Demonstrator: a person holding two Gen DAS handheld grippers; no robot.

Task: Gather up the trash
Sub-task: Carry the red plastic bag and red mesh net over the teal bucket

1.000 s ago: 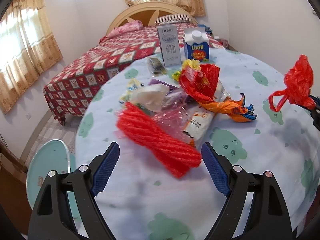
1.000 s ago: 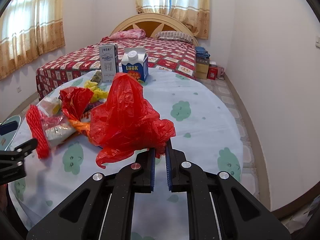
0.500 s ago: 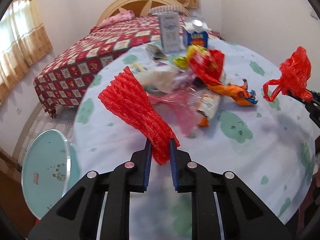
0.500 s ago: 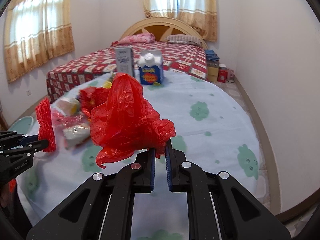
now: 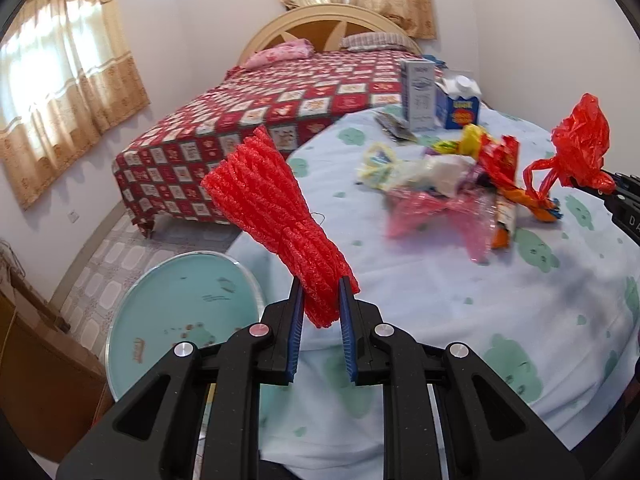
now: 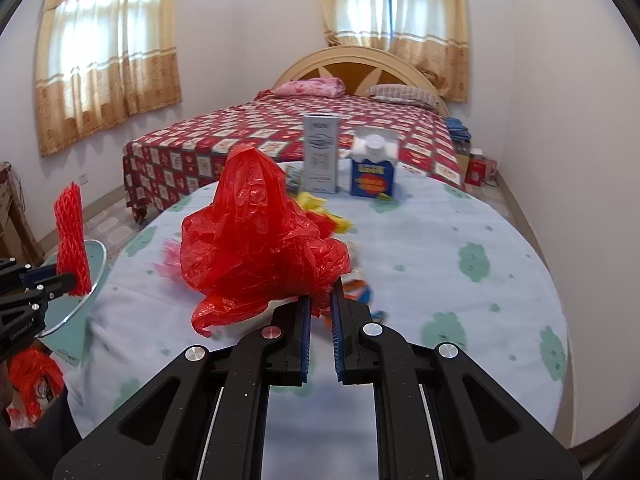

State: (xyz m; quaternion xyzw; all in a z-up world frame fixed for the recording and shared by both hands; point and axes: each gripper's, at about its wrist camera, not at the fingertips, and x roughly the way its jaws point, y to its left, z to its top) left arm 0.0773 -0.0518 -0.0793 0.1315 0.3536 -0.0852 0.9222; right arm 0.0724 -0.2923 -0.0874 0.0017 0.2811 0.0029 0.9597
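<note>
My left gripper (image 5: 320, 304) is shut on a red foam net sleeve (image 5: 272, 216) and holds it above the table's left edge; it also shows in the right wrist view (image 6: 71, 240). My right gripper (image 6: 320, 312) is shut on a crumpled red plastic bag (image 6: 256, 236), held above the round table (image 6: 460, 312); the bag shows at the right of the left wrist view (image 5: 580, 148). A pile of wrappers and plastic scraps (image 5: 452, 184) lies on the table beyond.
A grey carton (image 5: 418, 94) and a blue carton (image 5: 460, 106) stand at the table's far side. A round glass-topped stool (image 5: 180, 312) stands left of the table. A red bag (image 6: 32, 376) sits low at left. A bed (image 5: 280, 104) lies behind.
My left gripper closed on the red net sleeve, lifted it off the table and carried it left toward the edge. My right gripper kept hold of the red bag and rose a little.
</note>
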